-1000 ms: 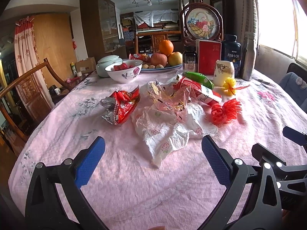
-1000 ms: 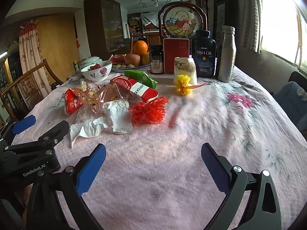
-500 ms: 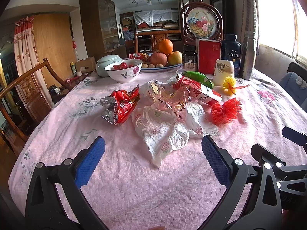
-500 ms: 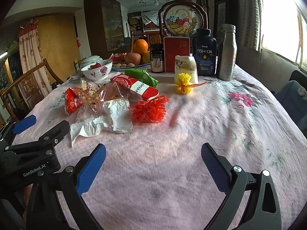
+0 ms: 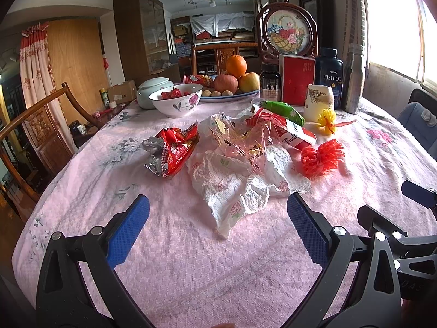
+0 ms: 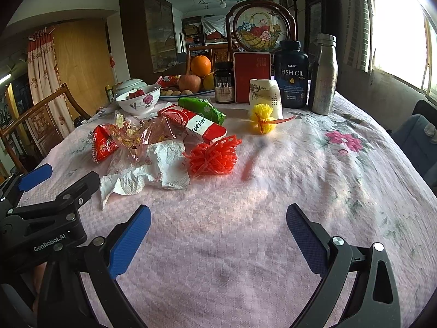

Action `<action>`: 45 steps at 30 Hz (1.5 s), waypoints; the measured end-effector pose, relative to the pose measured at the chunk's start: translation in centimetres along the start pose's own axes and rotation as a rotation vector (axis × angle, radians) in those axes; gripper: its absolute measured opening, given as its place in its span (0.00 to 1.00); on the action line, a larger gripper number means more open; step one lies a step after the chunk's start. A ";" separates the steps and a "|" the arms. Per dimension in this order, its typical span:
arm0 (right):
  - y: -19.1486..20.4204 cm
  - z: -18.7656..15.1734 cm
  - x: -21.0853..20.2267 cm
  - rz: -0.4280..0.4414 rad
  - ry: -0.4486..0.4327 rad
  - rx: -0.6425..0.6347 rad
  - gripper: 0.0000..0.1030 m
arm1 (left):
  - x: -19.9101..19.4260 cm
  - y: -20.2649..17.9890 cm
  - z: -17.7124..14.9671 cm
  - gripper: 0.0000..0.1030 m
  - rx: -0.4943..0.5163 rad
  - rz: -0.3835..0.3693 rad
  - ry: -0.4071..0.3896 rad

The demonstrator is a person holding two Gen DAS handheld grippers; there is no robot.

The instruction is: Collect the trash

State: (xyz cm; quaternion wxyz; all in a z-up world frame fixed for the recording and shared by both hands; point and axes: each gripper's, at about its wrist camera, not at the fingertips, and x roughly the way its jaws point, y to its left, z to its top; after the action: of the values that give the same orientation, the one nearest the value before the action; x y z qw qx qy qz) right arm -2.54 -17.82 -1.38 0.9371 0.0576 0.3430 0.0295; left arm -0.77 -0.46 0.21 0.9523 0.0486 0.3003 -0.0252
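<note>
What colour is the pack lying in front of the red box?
Green, with small white flowers: the green pack shows best in the right wrist view.

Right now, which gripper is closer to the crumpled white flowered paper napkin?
Left. The left gripper sits just short of the napkin, straight ahead; the right gripper is farther, with it off to its left.

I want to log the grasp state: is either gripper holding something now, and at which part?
Nothing is held. The left gripper and the right gripper are both open above the tablecloth, short of the crumpled napkin.
</note>
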 end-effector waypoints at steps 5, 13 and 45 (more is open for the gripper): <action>0.1 -0.1 0.1 0.003 0.003 -0.002 0.95 | 0.1 0.0 -0.1 0.94 0.005 0.001 0.012; 0.1 -0.1 0.1 0.003 0.006 -0.002 0.95 | 0.1 0.0 -0.1 0.94 0.006 0.002 0.012; -0.6 0.9 7.7 0.084 0.394 -0.181 0.96 | 10.7 4.1 1.2 0.94 0.150 -0.120 0.492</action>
State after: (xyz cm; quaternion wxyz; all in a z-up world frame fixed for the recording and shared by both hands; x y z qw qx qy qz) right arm 3.92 -17.78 -5.65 0.8512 -0.0195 0.5129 0.1098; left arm 8.98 3.30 -4.59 0.8413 0.1056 0.5222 -0.0914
